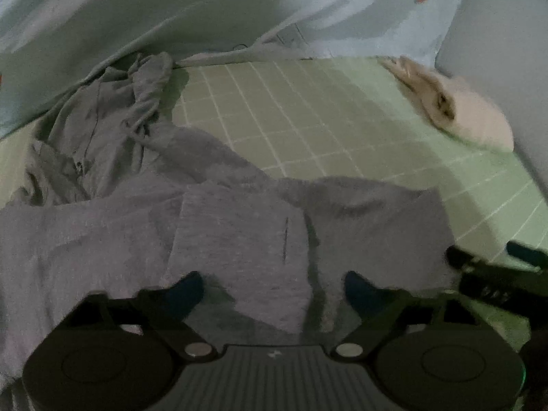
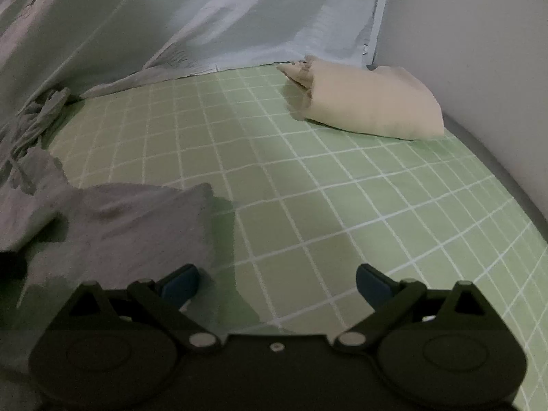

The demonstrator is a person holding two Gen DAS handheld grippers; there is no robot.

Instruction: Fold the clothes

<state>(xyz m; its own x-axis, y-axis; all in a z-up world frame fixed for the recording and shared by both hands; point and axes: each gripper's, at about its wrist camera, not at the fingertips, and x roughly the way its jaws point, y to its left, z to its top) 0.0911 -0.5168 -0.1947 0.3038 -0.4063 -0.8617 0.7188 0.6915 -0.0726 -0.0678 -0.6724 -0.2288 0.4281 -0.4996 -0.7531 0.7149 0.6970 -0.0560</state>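
A grey garment point(image 1: 222, 226) lies spread and rumpled across the left and middle of a green checked sheet point(image 1: 308, 120), its bunched upper part with a drawstring trailing toward the far left, against a pale blue blanket point(image 1: 171, 10). The left gripper point(image 1: 274, 291) points down over the near part of this garment, its jaws partly spread — grey cloth lies under and between the blue fingertips point(image 1: 186, 291), but whether the pads press on it cannot be told. Just right of it, at the garment's right edge, the right gripper point(image 2: 277, 282) stands with its jaws wide apart and nothing between them; its left pad sits at the corner of the grey cloth, the right one over bare sheet. Farther right, well apart from both grippers, a folded cream cloth point(image 2: 370, 102) rests on the sheet near a white wall point(image 2: 479, 51).
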